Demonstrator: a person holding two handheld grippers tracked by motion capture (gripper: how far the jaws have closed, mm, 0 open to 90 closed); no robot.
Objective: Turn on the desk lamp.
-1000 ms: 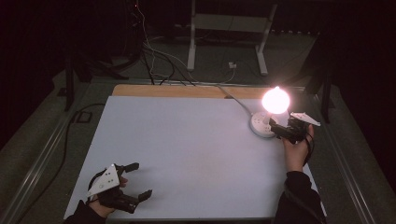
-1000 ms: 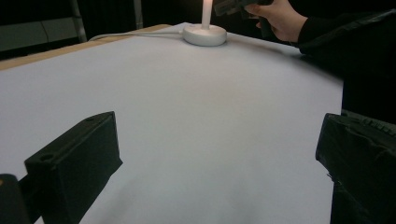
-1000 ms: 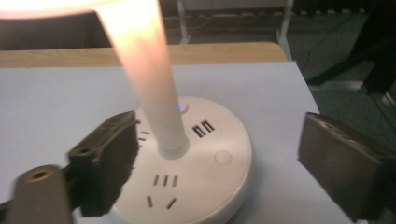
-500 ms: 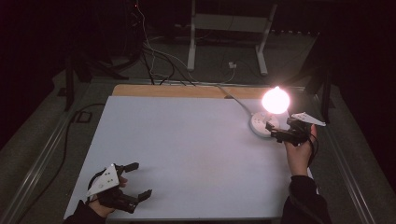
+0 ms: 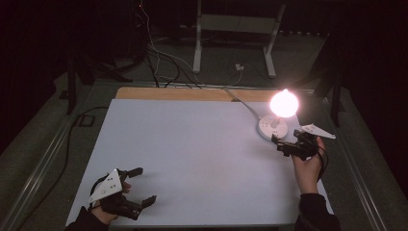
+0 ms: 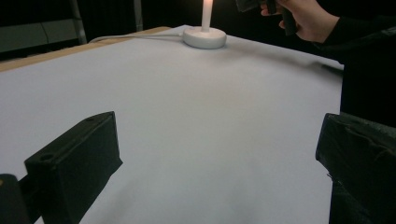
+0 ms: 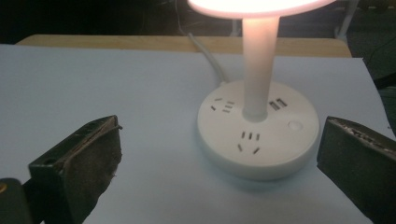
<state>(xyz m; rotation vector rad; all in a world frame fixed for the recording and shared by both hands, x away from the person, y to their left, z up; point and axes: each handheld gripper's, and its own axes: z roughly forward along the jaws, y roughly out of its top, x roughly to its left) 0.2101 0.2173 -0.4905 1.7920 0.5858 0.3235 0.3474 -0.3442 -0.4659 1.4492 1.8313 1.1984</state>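
A lit table lamp stands at the table's far right, with a glowing globe [image 5: 284, 103] on a short stem [image 7: 258, 70] and a round white base [image 5: 273, 128] that carries sockets and a button. My right gripper [image 5: 279, 144] hovers just on the near side of that base, pointing at it. Its jaws have just been opening and stand wide, with nothing between them. In the right gripper view [image 7: 219, 156] the base [image 7: 261, 135] lies just ahead of the jaws. My left gripper [image 5: 146, 184] rests open at the near left corner, over bare table [image 6: 219, 158].
A white sheet [image 5: 192, 154] covers the table, and a wooden strip [image 5: 192, 94] shows along its far edge. The lamp's white cable [image 5: 240, 101] runs off the back. Behind the table are a metal stand [image 5: 231, 29] and floor cables [image 5: 159, 53].
My right gripper has drawn back from the lamp base toward the near side, rising a little, and its jaws have widened. The left gripper has not moved.
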